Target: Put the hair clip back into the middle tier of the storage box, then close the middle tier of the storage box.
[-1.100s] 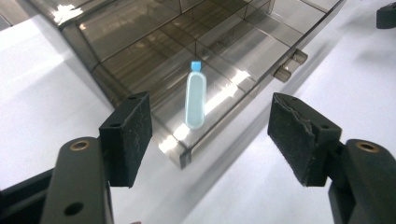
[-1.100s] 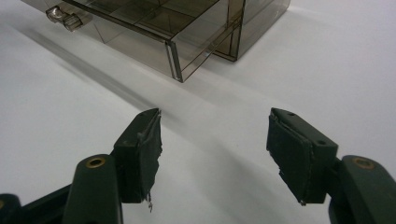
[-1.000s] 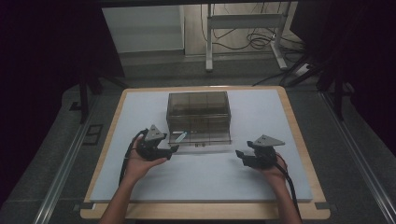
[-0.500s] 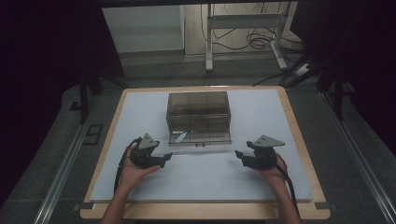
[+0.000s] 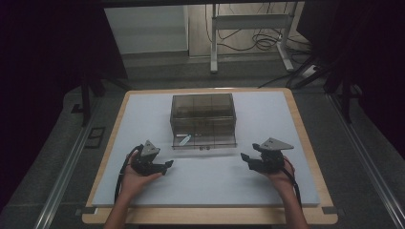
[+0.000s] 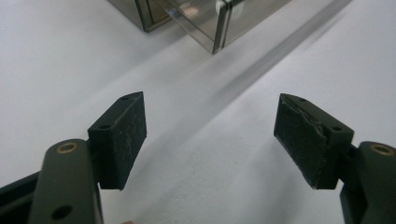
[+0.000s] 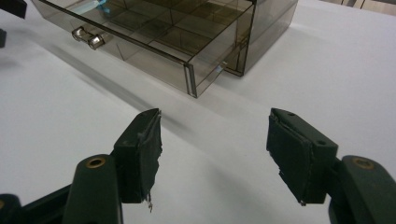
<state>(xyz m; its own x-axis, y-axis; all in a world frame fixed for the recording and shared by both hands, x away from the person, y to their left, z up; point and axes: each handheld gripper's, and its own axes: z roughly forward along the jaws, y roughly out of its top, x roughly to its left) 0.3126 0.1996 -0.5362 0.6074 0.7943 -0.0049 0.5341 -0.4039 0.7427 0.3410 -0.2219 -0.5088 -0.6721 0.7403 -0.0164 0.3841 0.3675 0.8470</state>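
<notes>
**Both grippers empty in front of the open drawer box**

On the left, the left gripper (image 5: pixel 165 165) sits low over the white counter (image 5: pixel 143 114), held in the person's left hand (image 5: pixel 136 179). Its jaws have just been widening and now stand released, with bare counter between the pads (image 6: pixel 122 133) and nothing held. In the left gripper view a corner of the smoky box shows farther off, up the slope of the white surface.

In the middle stands the tinted clear drawer box (image 5: pixel 203 112), well apart from both grippers. Its drawer (image 5: pixel 204 140) is pulled out toward the person, and a small pale object (image 5: pixel 185 140) lies in the drawer's left part. In the right gripper view the drawer's front carries a small metal knob (image 7: pixel 88 37), and dividers split the inside into compartments.

On the right, the right gripper (image 5: pixel 244 157) rests near the counter in the right hand (image 5: pixel 279 174), pointing toward the middle. Its jaws are spread and empty too, with worn padding on the left pad (image 7: pixel 149 154).
</notes>
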